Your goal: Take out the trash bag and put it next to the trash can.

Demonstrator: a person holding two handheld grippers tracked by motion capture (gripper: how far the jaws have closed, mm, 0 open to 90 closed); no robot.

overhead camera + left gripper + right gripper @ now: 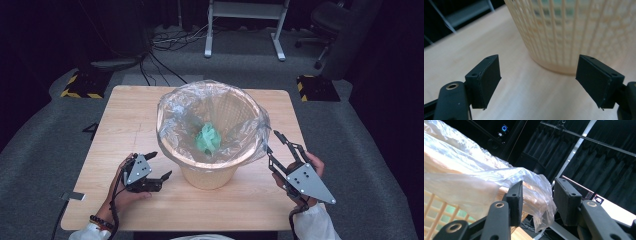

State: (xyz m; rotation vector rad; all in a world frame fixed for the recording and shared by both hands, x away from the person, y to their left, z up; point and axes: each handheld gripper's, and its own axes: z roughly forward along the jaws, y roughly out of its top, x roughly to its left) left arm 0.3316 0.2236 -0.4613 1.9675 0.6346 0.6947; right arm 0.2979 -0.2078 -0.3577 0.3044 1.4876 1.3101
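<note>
Right gripper view: the liner, draped over the basket rim mid-desk, was seen between the right tongs' parted pads, seemingly released there, while the left tongs were held released beside the base.

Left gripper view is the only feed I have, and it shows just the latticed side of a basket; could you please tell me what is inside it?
Observer: The basket is lined with a clear plastic bag, and a crumpled green wad lies at the bottom.
Operator: Thank you. Where is the right gripper, please?
Observer: The right gripper is at the basket's right rim, pointing up at the bag's overhang.
Operator: Is it gripping the bag?
Observer: No. In the right gripper view, loose plastic of the bag hangs between its jaws, which stand apart and do not pinch it.
</note>
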